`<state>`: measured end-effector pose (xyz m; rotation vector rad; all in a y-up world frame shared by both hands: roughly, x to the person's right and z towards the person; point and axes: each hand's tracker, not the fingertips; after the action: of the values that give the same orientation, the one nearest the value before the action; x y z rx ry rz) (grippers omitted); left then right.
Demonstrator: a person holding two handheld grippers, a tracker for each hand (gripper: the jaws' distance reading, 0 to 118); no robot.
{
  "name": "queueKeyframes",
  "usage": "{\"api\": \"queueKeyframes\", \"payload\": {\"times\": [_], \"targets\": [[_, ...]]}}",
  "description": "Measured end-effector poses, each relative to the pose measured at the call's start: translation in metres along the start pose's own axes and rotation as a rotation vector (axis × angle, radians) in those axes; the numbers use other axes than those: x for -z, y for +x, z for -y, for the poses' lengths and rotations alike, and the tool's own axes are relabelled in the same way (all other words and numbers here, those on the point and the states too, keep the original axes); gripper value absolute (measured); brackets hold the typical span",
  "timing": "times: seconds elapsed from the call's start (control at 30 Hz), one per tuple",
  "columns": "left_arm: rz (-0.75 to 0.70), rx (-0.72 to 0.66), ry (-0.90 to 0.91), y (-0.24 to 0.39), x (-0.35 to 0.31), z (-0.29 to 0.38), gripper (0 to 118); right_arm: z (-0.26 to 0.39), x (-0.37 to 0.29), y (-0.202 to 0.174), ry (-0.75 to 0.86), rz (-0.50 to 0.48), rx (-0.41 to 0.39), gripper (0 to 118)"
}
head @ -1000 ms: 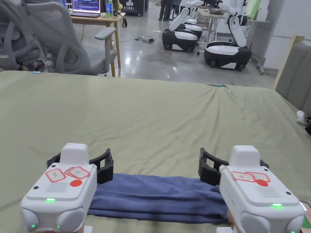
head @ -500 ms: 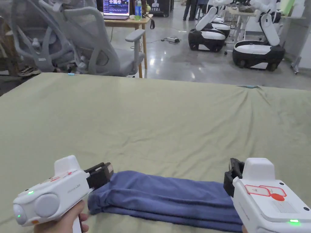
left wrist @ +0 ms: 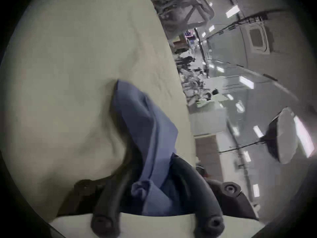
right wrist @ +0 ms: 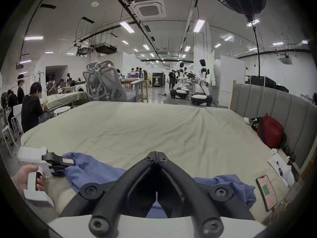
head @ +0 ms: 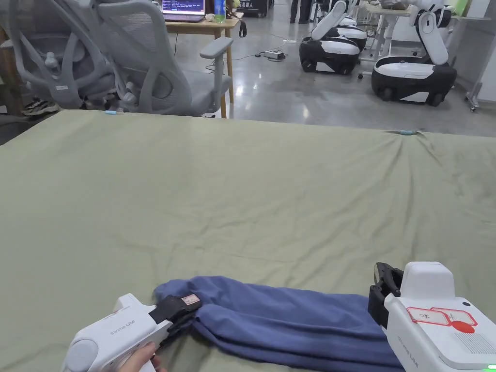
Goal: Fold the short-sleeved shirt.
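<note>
Shirt already folded into a long band, one more fold likely left.
On the bed (head: 242, 193), the blue shirt (head: 290, 319) lies near the front edge; left claw (head: 186, 310) grasps its end, right claw (right wrist: 157, 155) is clenched empty.

Blue shirt (head: 290, 322) folded into a long strip on the green bed (head: 242, 193). Left gripper (head: 186, 310) pinches its left end; right gripper (head: 385, 286) at right end.

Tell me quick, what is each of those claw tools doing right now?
Left gripper: jaws shut on the folded blue cotton shirt.
Right gripper: jaws closed, tips together, holding nothing.
</note>
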<state>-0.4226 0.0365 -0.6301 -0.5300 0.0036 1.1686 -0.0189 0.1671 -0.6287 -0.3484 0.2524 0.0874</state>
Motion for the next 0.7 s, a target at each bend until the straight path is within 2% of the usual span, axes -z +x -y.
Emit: {"api": "queueKeyframes", "payload": {"times": [0.07, 0.17, 0.27, 0.37, 0.43, 0.5, 0.63, 0.7], "targets": [[-0.065, 0.097, 0.075, 0.012, -0.019, -0.011, 12, 0.001, 0.003, 0.002, -0.004, 0.008, -0.009, 0], [-0.218, 0.36, 0.175, 0.032, -0.035, -0.033, 12, 0.004, 0.005, 0.003, -0.009, 0.007, 0.018, 0], [-0.317, 0.605, 0.152, 0.051, -0.038, -0.038, 12, 0.006, 0.004, 0.003, -0.012, 0.005, 0.025, 0], [-0.329, 0.9, 0.144, 0.105, -0.039, 0.004, 12, 0.011, 0.003, 0.003, -0.009, 0.016, 0.006, 0], [-0.329, 1.193, 0.092, 0.142, -0.026, 0.05, 12, 0.012, 0.001, 0.007, -0.011, 0.019, 0.018, 0], [-0.329, 1.43, 0.032, 0.166, -0.008, 0.097, 12, 0.014, -0.003, 0.011, -0.011, 0.021, 0.027, 0], [-0.338, 1.593, -0.168, 0.186, 0.036, 0.177, 12, 0.019, -0.012, 0.019, -0.005, 0.036, 0.016, 0], [-0.356, 1.572, -0.243, 0.174, 0.064, 0.205, 12, 0.021, -0.015, 0.027, -0.013, 0.035, 0.021, 0]]}}
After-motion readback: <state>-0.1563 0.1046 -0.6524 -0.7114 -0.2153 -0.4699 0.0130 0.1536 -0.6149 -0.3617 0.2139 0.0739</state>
